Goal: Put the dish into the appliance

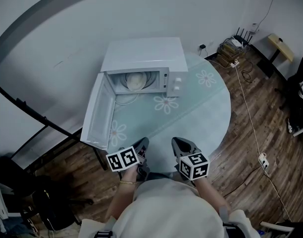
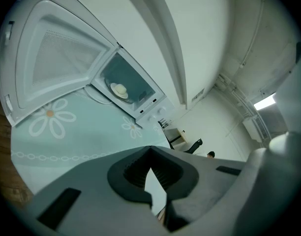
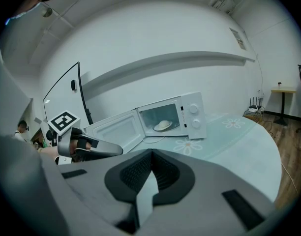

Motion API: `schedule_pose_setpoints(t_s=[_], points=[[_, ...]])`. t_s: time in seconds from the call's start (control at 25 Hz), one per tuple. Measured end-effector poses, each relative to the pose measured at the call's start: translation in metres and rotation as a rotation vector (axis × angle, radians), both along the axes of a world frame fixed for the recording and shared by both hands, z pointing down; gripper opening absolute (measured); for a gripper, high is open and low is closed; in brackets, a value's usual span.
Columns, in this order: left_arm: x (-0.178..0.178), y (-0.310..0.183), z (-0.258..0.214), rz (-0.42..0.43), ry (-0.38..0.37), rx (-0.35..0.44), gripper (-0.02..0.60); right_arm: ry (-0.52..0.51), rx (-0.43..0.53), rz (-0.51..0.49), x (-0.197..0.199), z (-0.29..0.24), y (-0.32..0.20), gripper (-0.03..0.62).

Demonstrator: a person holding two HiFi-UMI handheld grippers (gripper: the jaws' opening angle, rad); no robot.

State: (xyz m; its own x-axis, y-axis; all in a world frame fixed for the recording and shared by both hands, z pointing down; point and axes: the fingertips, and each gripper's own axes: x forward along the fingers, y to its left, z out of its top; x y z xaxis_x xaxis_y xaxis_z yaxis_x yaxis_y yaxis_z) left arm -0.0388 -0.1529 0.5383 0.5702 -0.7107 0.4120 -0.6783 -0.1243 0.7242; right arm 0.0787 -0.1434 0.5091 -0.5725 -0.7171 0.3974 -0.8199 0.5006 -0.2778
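Note:
The white microwave (image 1: 141, 58) stands at the back of the round pale-green table (image 1: 211, 108). Its door (image 1: 99, 110) hangs wide open to the left. A pale dish (image 1: 135, 81) lies inside the cavity; it also shows in the left gripper view as the dish (image 2: 120, 89) and in the right gripper view as the dish (image 3: 163, 125). My left gripper (image 1: 144, 144) and right gripper (image 1: 177, 143) hover side by side over the table's near edge, well short of the microwave. Both are shut, with nothing between the jaws. The left gripper (image 3: 118, 151) also shows in the right gripper view.
The open door (image 2: 52, 63) juts toward the table's left front. A thin cable (image 1: 126, 103) lies on the table below the cavity. Wooden floor (image 1: 250, 133) surrounds the table, with cables and a power strip (image 1: 263, 158) at right. A small side table (image 1: 280, 46) stands far right.

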Motion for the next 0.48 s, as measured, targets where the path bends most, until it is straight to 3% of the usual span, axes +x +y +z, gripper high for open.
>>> schedule_pose_setpoints(t_s=[0.48], points=[[0.003,0.022,-0.001,0.012,0.018,0.003,0.012,0.014,0.004,-0.017,-0.004,0.001,0.027,0.005]])
